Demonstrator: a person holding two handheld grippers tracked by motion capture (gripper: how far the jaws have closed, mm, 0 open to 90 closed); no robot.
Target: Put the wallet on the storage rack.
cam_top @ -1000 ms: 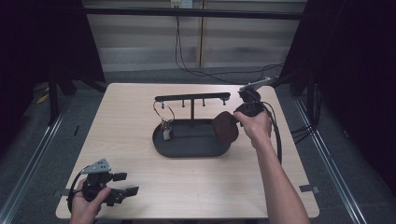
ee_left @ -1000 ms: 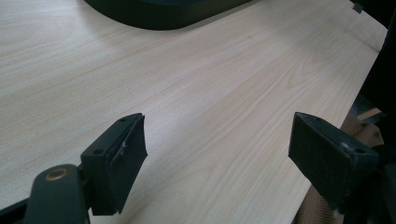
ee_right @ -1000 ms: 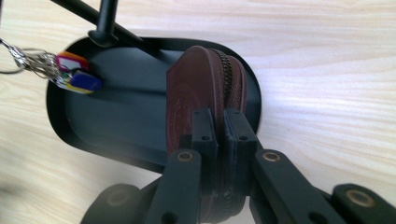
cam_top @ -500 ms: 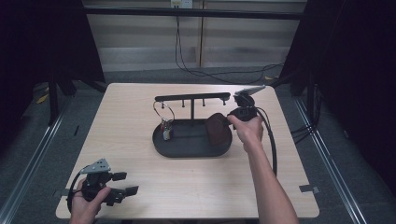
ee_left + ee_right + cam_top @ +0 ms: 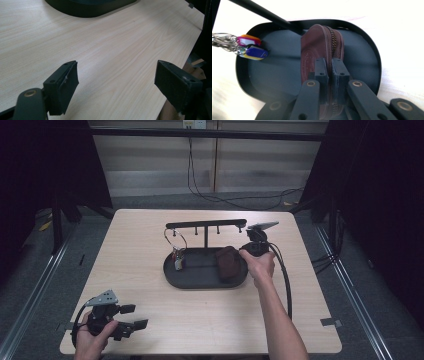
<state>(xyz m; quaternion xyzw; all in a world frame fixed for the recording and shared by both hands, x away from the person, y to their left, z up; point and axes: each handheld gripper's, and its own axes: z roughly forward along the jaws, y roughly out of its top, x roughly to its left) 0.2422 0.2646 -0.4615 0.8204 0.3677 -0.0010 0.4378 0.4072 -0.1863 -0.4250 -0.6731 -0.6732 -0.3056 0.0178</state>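
On the counter, the brown zippered pouch was held upright over the black tray, clamped in the right tongs. Lowering until it rested, then releasing, was advisable. The left tongs stood apart.

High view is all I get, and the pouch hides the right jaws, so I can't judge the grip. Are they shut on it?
Observer: Yes. In the right gripper view the right gripper is shut on the brown pouch, pinching its zipper edge.
Operator: Is the pouch upright or flat?
Observer: It stands on edge over the tray, zipper facing the camera.
Operator: What hangs at the tray's left?
Observer: Keys with coloured tags: one pink and orange, one blue and yellow.
Operator: And the left gripper?
Observer: The left gripper is open, with bare table between its pads.
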